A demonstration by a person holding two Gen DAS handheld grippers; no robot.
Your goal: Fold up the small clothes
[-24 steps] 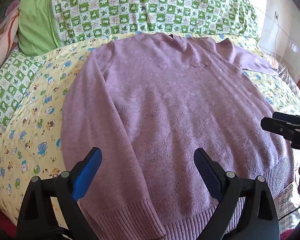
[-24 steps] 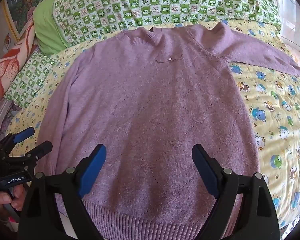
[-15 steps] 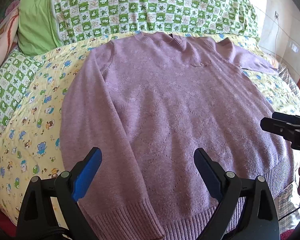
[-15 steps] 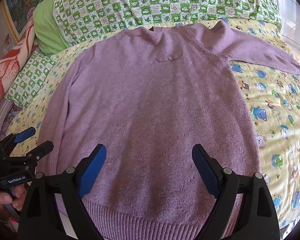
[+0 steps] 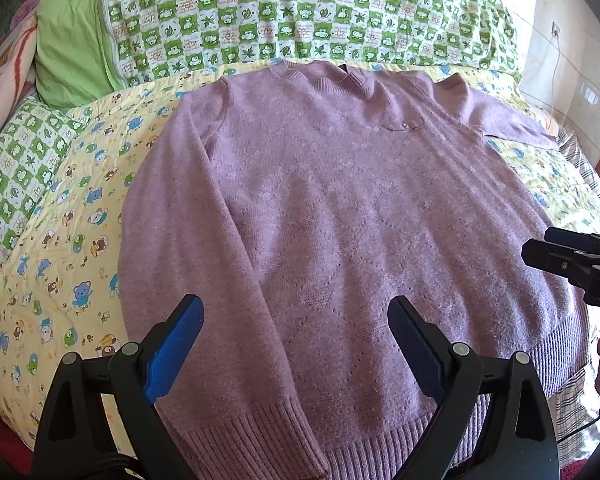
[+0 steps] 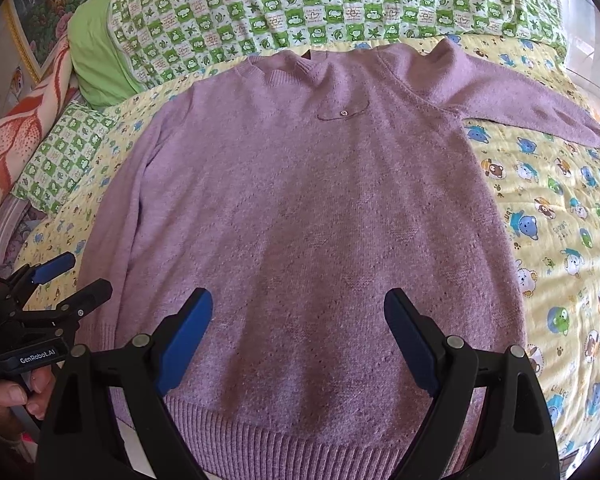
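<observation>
The mauve knitted sweater (image 6: 300, 208) lies flat mid-frame on the cartoon-print bed (image 6: 560, 240), unfolded, both the left hand-held gripper (image 5: 294, 344) and right hand-held gripper (image 6: 298, 340) wide open and empty, so pinching a sleeve or hem likely comes next.

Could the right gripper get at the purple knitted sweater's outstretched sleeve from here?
Probably yes: the right gripper is open and empty, and the outstretched sleeve lies uncovered on the yellow cartoon-print bedsheet.
</observation>
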